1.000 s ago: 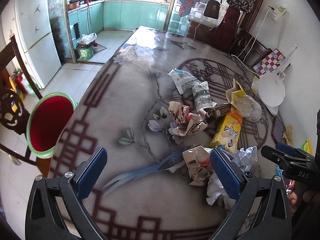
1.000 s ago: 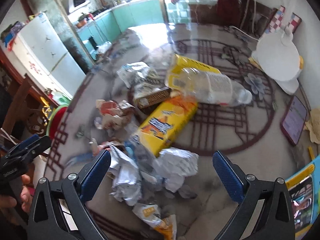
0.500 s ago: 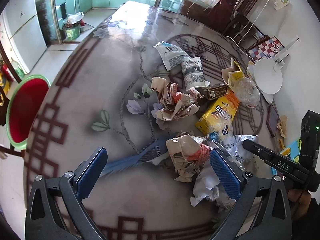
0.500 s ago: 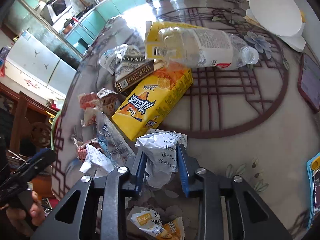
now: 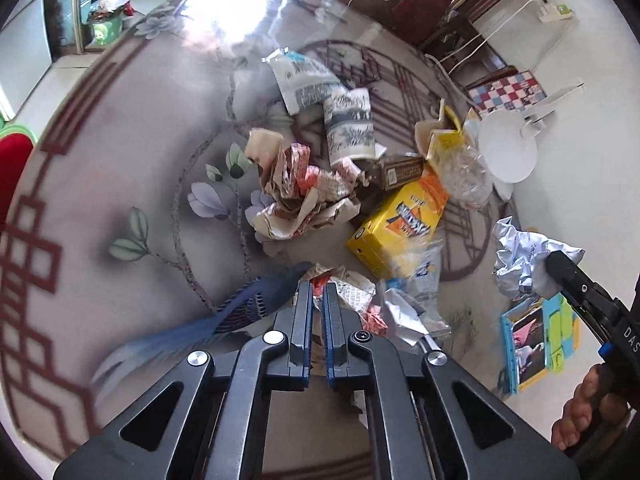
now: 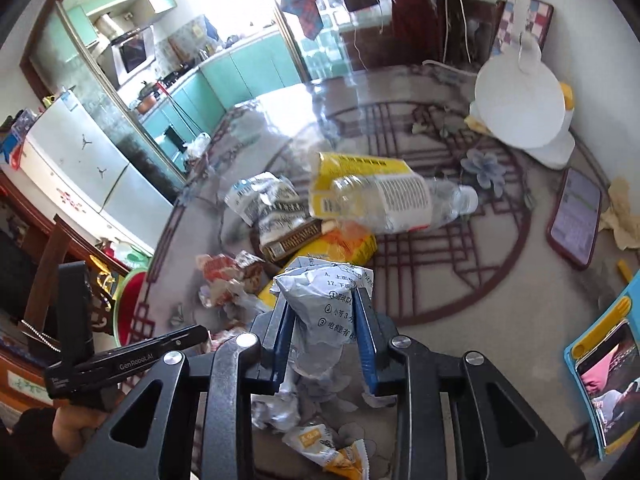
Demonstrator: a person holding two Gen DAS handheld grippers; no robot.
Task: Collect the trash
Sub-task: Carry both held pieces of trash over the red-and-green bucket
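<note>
Trash lies heaped on the patterned table [image 5: 120, 168]. My left gripper [image 5: 316, 286] points down at the near pile and is shut on the edge of a crumpled brown-and-red wrapper [image 5: 352, 284]. My right gripper [image 6: 324, 300] is shut on a crumpled white printed paper [image 6: 324, 280] and holds it above the table. That paper [image 5: 520, 256] also shows at the right of the left wrist view. Beyond lie a yellow juice carton [image 5: 400, 224], a clear plastic bottle [image 6: 392, 200], another crumpled wrapper wad [image 5: 304, 196] and two white printed bags [image 5: 304, 80].
A red bin with a green rim [image 6: 128, 304] stands beside the table at the left. A phone [image 6: 576, 216], a white lamp base [image 6: 516, 100] and a blue-cased tablet [image 6: 604, 376] are at the right. An orange snack wrapper [image 6: 324, 444] lies under my right gripper.
The left gripper dropped toward the near pile and its jaws went from wide open to shut on the wrapper. The right gripper closed on the white paper and lifted it.
</note>
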